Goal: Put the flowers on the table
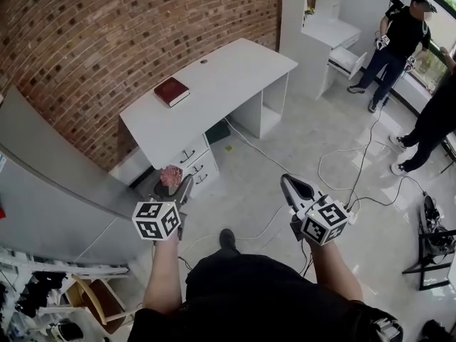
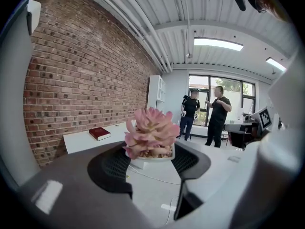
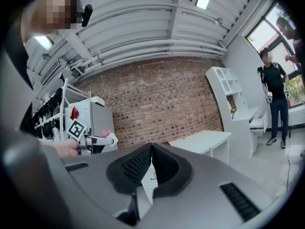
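Observation:
The flowers (image 1: 171, 176) are a pink succulent in a small white pot (image 2: 150, 155). My left gripper (image 1: 182, 185) is shut on that pot, and the rosette (image 2: 150, 130) rises just above the two dark pads (image 2: 114, 168) in the left gripper view. I hold it low, in front of the white table (image 1: 235, 73), which stands against the brick wall with a red book (image 1: 172, 91) on it. My right gripper (image 1: 288, 183) is shut with nothing in it; its pads (image 3: 138, 163) meet. The right gripper view also shows the left gripper (image 3: 93, 140) with the flowers (image 3: 106, 133).
A drawer unit (image 1: 197, 164) sits under the table's near end. Cables (image 1: 335, 164) run over the pale floor. Two people (image 1: 400, 38) stand by the window at the far right, near a white shelf desk (image 1: 330, 28). A grey cabinet (image 1: 50, 191) is at my left.

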Demonstrator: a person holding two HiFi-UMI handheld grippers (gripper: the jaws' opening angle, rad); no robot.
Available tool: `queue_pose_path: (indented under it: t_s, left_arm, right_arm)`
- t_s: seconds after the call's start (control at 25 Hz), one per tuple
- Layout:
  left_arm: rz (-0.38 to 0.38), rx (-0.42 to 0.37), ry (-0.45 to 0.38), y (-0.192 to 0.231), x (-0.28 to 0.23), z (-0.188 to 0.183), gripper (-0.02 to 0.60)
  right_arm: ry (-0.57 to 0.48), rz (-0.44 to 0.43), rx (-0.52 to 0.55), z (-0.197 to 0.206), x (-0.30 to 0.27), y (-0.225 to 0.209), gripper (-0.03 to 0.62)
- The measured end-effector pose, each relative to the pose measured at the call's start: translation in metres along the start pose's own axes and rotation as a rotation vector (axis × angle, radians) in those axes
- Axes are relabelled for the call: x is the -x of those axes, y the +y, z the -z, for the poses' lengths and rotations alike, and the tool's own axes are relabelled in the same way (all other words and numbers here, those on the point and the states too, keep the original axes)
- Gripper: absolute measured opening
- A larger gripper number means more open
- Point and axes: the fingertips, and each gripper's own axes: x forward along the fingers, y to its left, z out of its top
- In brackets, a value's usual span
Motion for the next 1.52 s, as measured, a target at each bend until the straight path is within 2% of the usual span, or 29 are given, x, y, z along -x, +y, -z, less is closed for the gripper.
queue_pose_path:
  t_s: [0.4,0.68,1.0,1.36,1.52]
  left_arm:
    - [0.018,0.004,-0.021,0.035,-0.058,-0.011,0.266]
    - [0.032,-0.059,0.013,0.07,-0.121,-0.021,0.265]
    - [0.041,-0.071,0.047,0.126,-0.168,-0.021,0.265]
    - [0.05,-0.024,0.043,0.187,-0.184,-0.026,0.265]
    - [0.058,0.04,0.046,0.201,-0.188,-0.018,0.265]
  right_arm:
    - [0.043,0.026,0.002,0.001,-0.055,-0.035,0.012]
    - [0.079,0.016,-0.001,-0.004,-0.133,-0.064,0.012]
    - [0.139,-0.03,-0.004,0.003,-0.226,-0.067,0.012]
    - [0.155,-0.033,0.016,-0.008,-0.288,-0.053,0.012]
    - [0.177,-0.007,0.017,-0.004,-0.298,-0.063,0.012]
